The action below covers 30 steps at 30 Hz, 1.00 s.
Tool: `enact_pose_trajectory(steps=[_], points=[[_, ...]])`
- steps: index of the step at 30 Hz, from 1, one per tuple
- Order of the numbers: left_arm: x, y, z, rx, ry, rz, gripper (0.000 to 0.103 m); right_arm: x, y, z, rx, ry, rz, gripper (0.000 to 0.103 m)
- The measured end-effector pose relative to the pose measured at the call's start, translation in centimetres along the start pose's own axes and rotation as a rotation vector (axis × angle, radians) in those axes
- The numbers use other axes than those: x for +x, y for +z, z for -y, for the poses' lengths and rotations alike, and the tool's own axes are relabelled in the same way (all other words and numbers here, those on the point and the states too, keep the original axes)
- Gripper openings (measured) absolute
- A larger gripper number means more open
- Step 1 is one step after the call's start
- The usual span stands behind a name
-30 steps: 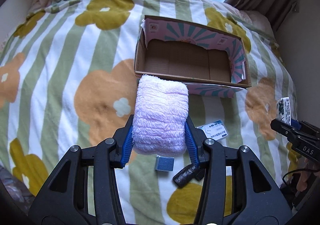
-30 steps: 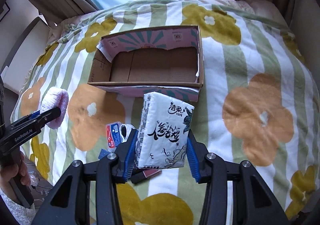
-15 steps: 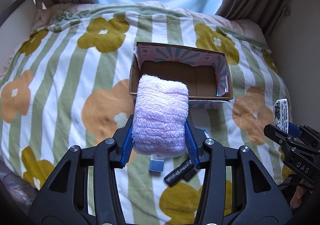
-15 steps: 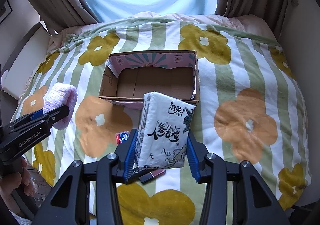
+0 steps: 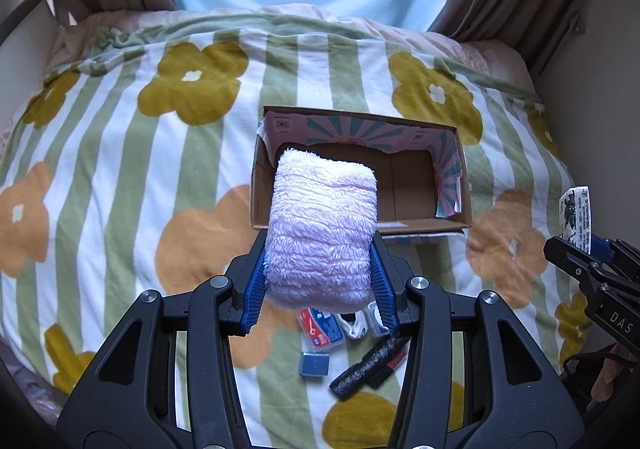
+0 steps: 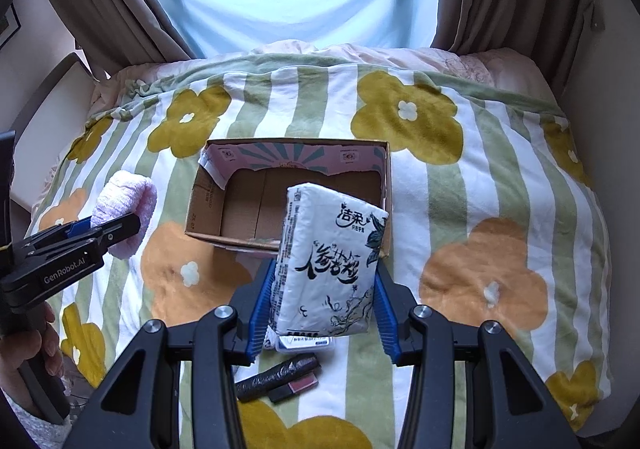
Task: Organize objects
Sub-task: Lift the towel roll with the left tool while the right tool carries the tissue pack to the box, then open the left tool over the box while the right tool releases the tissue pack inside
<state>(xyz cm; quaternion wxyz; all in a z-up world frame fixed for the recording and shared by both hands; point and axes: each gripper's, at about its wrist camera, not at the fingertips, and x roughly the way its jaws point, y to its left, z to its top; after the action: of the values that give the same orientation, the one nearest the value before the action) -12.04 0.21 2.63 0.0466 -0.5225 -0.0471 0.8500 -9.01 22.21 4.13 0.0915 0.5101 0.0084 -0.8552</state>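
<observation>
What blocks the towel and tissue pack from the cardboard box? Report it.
Nothing visible does. The left gripper holds the pink towel and the right gripper the tissue pack, both above the near wall of the open, empty cardboard box.

Pale pink fluffy towel (image 5: 322, 225), white tissue pack (image 6: 330, 265) with black script, brown box (image 5: 452, 223) with pink-teal sunburst lining, green-white striped blanket (image 6: 472, 185) with mustard and orange flowers.

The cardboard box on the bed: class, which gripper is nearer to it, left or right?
Hard to separate; perhaps the right. The right gripper holds its tissue pack before the cardboard box toward its right end; the left gripper holds a pink towel before its left end.
</observation>
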Motion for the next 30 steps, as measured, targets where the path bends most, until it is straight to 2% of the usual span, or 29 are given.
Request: enact_pose_trajectory(steps=[5,12,17,23,30], points=[[4.0,4.5,0.2,0.033,0.005,-0.032,0.042,3.8,4.2,0.7,-0.03,-0.008,-0.02,0.042],[12.7,8.1,0.0,0.066,-0.01,-0.153,0.042,12.0,7.8,0.0,-0.096,0.02,-0.132,0.042],[19.4,8.7,-0.4,0.066,-0.026,-0.244,0.042,18.5,7.7,-1.4,-0.167,0.023,-0.224,0.042],[26.1,8.6,0.1,0.101,-0.03,-0.313,0.042,24.7,6.3,-1.5,-0.162,0.043,-0.292,0.042],[28.7,9.2,0.2,0.088,-0.037,-0.331,0.042,26.5,6.1,-0.7,-0.141,0.051,-0.303,0.042]])
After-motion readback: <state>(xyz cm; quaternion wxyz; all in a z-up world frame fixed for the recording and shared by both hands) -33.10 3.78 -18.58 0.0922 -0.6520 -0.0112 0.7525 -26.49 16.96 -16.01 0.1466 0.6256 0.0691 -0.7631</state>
